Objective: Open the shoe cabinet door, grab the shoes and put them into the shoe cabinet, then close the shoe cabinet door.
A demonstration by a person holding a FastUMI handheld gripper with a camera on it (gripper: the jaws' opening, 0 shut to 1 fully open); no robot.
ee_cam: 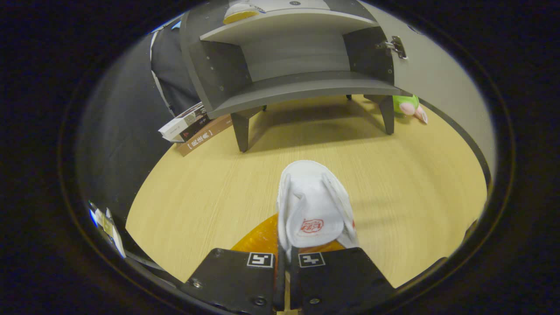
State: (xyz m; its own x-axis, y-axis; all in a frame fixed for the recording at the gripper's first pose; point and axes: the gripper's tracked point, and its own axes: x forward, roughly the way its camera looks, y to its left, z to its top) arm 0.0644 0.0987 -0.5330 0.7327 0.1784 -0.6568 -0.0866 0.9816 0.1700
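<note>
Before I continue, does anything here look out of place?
Yes: a green plush toy lies on the floor behind the shoe cabinet. The hand-held gripper is shut on the white slipper.

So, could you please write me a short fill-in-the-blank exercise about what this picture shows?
1. The hand-held gripper is shut on a white ____.
2. The shoe cabinet door stands ____.
3. A second slipper already lies on the cabinet's ____ shelf.
4. The books lean beside the cabinet on the ____ floor.

Missing words: slipper; open; upper; wooden
</note>
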